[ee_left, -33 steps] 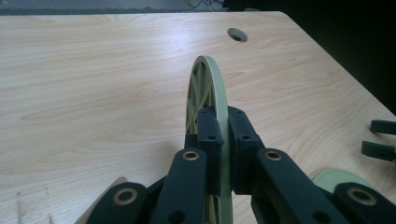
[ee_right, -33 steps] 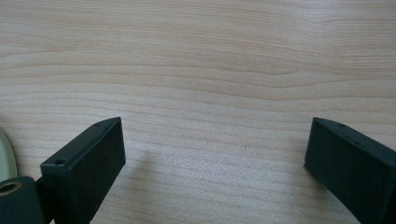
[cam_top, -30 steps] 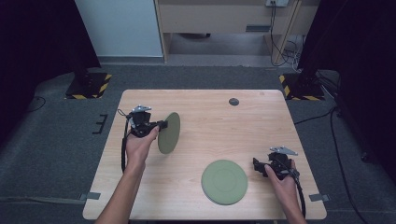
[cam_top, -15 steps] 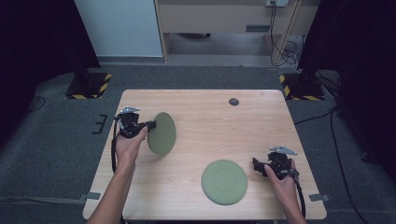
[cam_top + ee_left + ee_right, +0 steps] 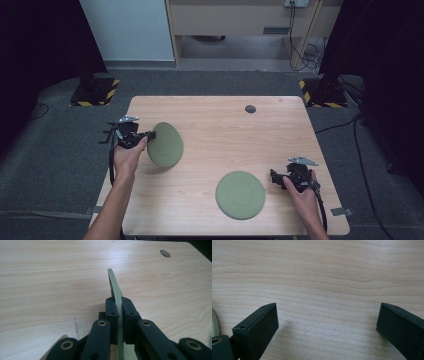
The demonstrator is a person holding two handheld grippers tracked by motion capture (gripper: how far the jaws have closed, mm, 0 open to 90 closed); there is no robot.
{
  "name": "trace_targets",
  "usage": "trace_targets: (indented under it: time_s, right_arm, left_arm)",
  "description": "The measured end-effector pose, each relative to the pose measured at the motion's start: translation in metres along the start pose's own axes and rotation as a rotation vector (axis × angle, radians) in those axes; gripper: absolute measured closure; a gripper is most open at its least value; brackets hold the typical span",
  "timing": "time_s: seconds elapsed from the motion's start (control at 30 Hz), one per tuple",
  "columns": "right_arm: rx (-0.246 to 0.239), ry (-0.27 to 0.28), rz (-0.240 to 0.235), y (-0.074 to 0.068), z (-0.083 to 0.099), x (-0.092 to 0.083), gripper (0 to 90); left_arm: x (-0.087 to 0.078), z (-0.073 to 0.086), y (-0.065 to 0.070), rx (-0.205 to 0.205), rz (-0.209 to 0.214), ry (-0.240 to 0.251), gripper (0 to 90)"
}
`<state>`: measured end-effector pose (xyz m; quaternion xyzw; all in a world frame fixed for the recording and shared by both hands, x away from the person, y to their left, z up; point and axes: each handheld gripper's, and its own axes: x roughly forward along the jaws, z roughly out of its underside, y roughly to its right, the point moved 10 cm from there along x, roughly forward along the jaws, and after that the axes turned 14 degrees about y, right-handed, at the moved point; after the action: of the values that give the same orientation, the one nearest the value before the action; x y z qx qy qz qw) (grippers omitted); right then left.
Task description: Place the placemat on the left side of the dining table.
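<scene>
Held on edge in the left gripper, a green plate at about nine o'clock on the wooden table, tilted and clear of the wood. Seen along the left gripper in its own view: jaws together, clamped on the plate's rim, the disc running away edge-on between the pads. To set it down well: keep that rim grip firm, level the plate before lowering, touch the far edge to the wood first, then let go only once flat. Likely risk: slipping or clattering if released while tilted. Lying flat at about five o'clock, a second green plate, with the right gripper just beside its three o'clock edge. In the right gripper view, jaws standing wide apart, just been opening, nothing between them but bare wood, touching no plate.
</scene>
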<state>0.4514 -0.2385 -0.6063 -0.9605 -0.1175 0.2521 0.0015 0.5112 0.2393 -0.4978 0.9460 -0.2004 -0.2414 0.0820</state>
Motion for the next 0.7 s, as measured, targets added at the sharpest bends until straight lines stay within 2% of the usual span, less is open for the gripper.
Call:
trace_targets:
  time_s: [0.13, 0.2, 0.27, 0.7]
  right_arm:
    - [0.001, 0.001, -0.002, 0.000, 0.000, 0.000, 4.1]
    - [-0.002, -0.002, 0.000, 0.000, 0.000, 0.000, 4.0]
    - [-0.002, -0.002, -0.001, 0.000, 0.000, 0.000, 4.0]
    - [-0.015, -0.007, -0.001, 0.000, 0.001, 0.000, 4.0]
  left_arm:
    - [0.001, 0.012, -0.015, 0.014, -0.034, -0.034, 85.2]
    - [0.002, 0.016, -0.021, 0.005, -0.042, -0.039, 85.2]
    - [0.003, 0.021, -0.027, -0.015, -0.044, -0.038, 85.2]
    - [0.015, 0.038, -0.051, -0.025, -0.043, -0.065, 85.2]
